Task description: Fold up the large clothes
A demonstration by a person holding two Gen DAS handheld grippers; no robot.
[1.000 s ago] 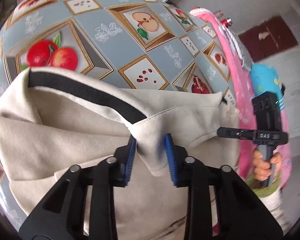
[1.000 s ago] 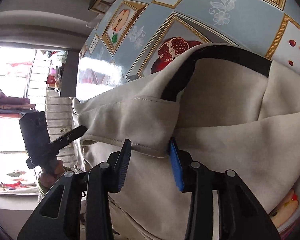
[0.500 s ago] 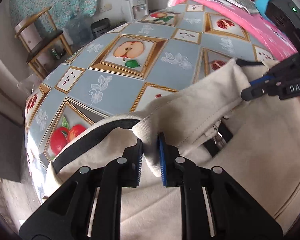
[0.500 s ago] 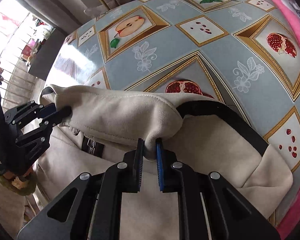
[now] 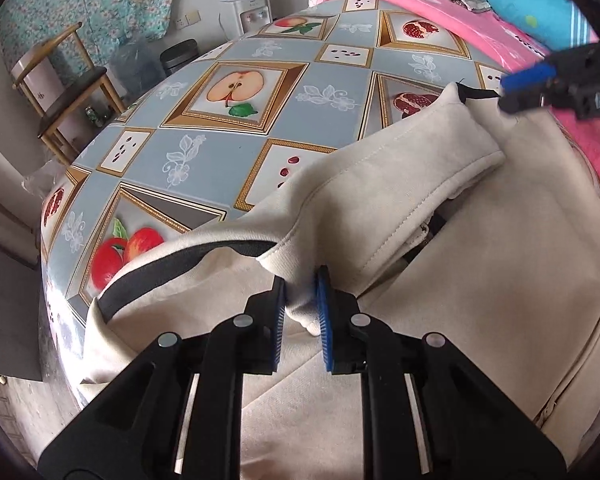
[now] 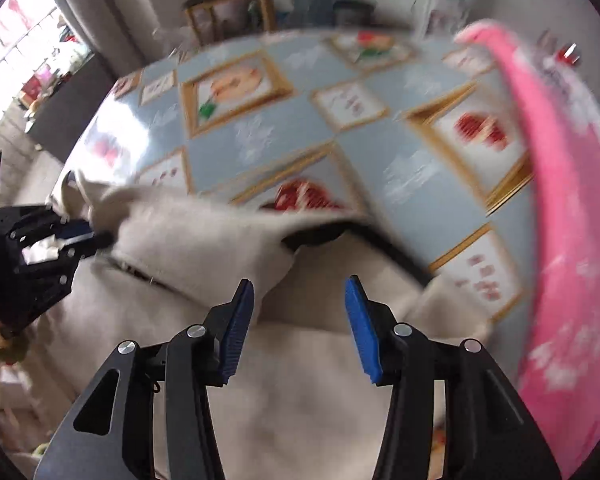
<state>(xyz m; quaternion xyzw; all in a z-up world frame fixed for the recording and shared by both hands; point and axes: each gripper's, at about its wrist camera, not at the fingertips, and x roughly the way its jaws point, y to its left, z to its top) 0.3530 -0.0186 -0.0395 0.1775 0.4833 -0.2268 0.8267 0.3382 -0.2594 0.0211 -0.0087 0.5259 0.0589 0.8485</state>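
A large cream garment (image 5: 480, 260) with black trim lies on the fruit-patterned tablecloth (image 5: 228, 152), its upper edge folded back over its body. My left gripper (image 5: 301, 280) is shut on a pinch of that folded cream edge near the black band. In the blurred right wrist view my right gripper (image 6: 299, 284) hangs above the garment (image 6: 204, 240). Its jaws are opening wide and the pads press on nothing; the cloth lies loose below them. The left wrist view shows the right gripper (image 5: 504, 94) at the far corner of the fold. The left gripper (image 6: 100, 236) grips cloth at the left.
A pink cloth (image 5: 440, 8) and a blue item (image 5: 536, 8) lie along the table's right side, next to the garment. Beyond the table's far edge stand a wooden chair (image 5: 68, 92), a bin (image 5: 178, 54) and a water dispenser (image 5: 252, 12).
My right gripper has let go of the folded edge, spread its jaws and lifted away from the cloth. My left gripper keeps its pinch and has barely shifted.
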